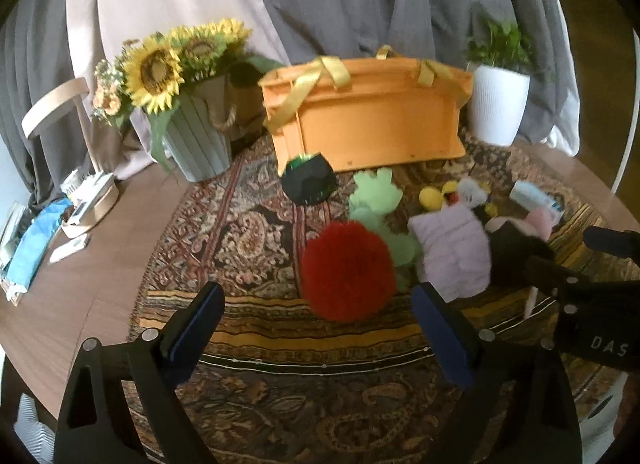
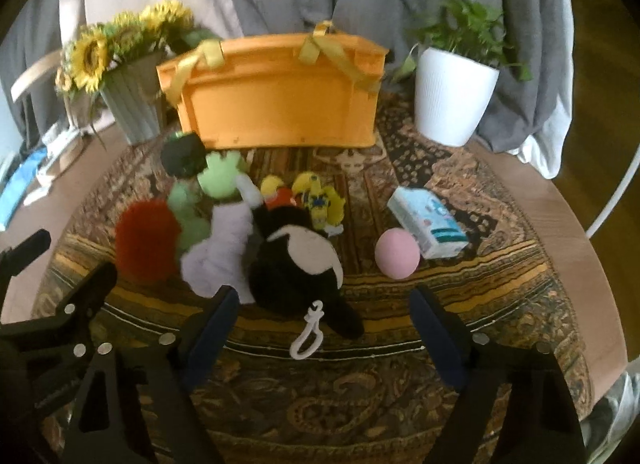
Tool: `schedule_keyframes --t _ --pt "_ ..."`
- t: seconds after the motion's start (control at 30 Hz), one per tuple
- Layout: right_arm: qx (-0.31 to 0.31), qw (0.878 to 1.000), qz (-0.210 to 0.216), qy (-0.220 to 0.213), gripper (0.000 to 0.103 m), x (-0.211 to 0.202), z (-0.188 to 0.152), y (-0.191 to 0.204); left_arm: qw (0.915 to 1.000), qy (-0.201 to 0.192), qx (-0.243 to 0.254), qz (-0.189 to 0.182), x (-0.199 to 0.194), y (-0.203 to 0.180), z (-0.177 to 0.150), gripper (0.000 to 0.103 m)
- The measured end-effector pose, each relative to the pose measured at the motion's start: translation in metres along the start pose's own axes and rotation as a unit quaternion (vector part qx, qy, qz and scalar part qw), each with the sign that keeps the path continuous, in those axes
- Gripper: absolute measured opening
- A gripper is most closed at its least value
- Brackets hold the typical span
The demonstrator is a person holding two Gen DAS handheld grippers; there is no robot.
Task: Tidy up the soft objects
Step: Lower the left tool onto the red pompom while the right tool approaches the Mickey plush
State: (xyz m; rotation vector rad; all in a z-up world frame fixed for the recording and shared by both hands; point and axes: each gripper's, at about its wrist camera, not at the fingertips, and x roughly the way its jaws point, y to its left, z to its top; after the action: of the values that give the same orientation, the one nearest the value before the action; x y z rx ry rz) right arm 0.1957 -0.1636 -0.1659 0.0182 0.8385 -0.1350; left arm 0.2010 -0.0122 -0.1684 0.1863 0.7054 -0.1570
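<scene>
Both my claws are spread wide and hold nothing: left claw (image 1: 318, 338) hangs low over the patterned paisley cloth (image 1: 248, 232) on the round wooden table (image 1: 80, 292), right claw (image 2: 324, 338) just short of the black-and-white plush toy (image 2: 294, 264), its white cord loop (image 2: 308, 334) lying between the fingers. Soft things sit heaped mid-cloth: fuzzy red pom-pom ball (image 1: 348, 270), pale green plush frog (image 1: 374, 200), lilac ribbed fleece pouch (image 1: 454, 250), black faceted plush ball with green trim (image 1: 308, 180), small yellow plush figures (image 2: 316, 196). Smooth pink foam ball (image 2: 397, 253) sits apart, just beside a white-and-teal tissue packet (image 2: 428, 222). Behind the heap, a rigid orange plastic crate with yellow ribbon handles (image 1: 368, 116); can't tell what's inside. Ribbed grey pot of sunflowers (image 1: 192, 120) left of it, ribbed white pot with green plant (image 1: 498, 104) right.
</scene>
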Motion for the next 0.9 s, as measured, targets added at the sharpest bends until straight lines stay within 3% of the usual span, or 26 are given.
schedule_keyframes --t 0.3,0.9 --pt "0.0 1.0 0.008 0.025 0.082 0.033 -0.005 -0.008 0.9998 0.021 0.004 0.002 0.033 -0.007 -0.003 0.091" --pt "-0.056 0.998 0.021 0.003 0.082 0.052 0.01 0.012 0.9974 0.061 -0.016 -0.036 0.077 -0.008 0.004 0.075"
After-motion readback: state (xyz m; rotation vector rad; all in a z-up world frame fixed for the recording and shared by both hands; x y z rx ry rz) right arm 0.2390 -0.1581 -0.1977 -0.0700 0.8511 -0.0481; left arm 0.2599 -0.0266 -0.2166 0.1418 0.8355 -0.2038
